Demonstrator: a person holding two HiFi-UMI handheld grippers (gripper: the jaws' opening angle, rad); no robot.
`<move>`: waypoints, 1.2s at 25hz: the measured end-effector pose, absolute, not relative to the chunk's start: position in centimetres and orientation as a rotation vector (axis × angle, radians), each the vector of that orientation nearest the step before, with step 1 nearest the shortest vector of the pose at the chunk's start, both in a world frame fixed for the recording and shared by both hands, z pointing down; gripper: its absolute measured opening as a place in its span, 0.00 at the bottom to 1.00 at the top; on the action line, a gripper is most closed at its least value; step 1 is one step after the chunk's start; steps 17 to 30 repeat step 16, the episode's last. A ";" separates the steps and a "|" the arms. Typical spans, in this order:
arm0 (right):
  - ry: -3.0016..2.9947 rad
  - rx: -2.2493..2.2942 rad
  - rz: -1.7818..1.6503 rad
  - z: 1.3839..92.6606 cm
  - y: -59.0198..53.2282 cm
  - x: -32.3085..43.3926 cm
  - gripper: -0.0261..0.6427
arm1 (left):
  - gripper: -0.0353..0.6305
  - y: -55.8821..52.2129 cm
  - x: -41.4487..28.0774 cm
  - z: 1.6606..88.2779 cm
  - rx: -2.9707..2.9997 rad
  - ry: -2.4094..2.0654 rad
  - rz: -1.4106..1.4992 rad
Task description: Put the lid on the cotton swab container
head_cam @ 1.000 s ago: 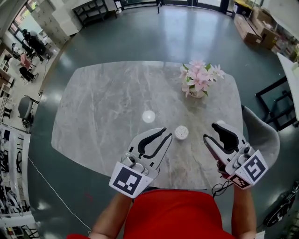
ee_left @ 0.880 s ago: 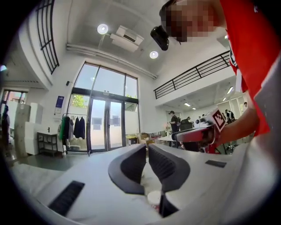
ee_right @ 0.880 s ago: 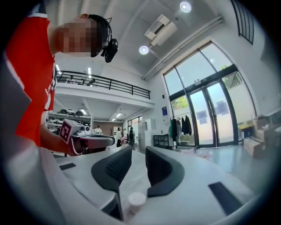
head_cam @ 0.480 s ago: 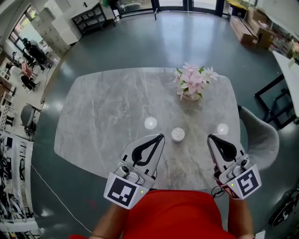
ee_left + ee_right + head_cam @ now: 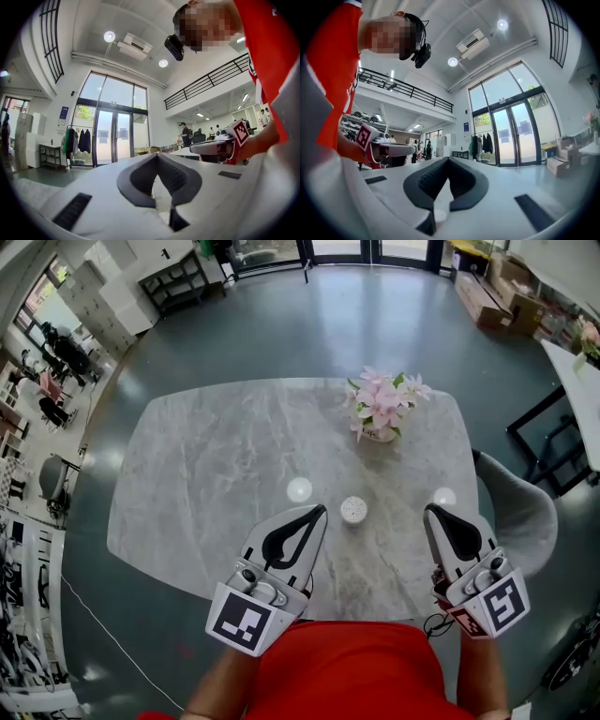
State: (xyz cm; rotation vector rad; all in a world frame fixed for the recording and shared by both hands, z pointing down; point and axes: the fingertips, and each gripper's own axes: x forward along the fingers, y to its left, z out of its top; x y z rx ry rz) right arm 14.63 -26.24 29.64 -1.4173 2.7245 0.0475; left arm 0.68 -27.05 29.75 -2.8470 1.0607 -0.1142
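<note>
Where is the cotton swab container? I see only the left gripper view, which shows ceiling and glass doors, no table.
Observer: The cotton swab container stands upright on the table, between the left gripper and the right gripper, nearer the left.
Operator: Does the right gripper hold the lid?
Observer: No, its jaws are together with nothing between them.
Operator: Then where is the lid?
Observer: I cannot tell. A pale round spot lies left of the container; lid or glare, unclear.
</note>
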 end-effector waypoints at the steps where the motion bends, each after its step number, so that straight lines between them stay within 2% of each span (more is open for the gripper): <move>1: 2.721 -1.414 0.047 29.4 -26.2 14.6 0.06 | 0.07 -27.0 0.8 29.7 -2.848 1.056 -0.111; 30: 2.752 -1.403 0.038 29.6 -26.2 13.9 0.06 | 0.07 -27.4 0.8 30.0 -2.868 1.064 -0.085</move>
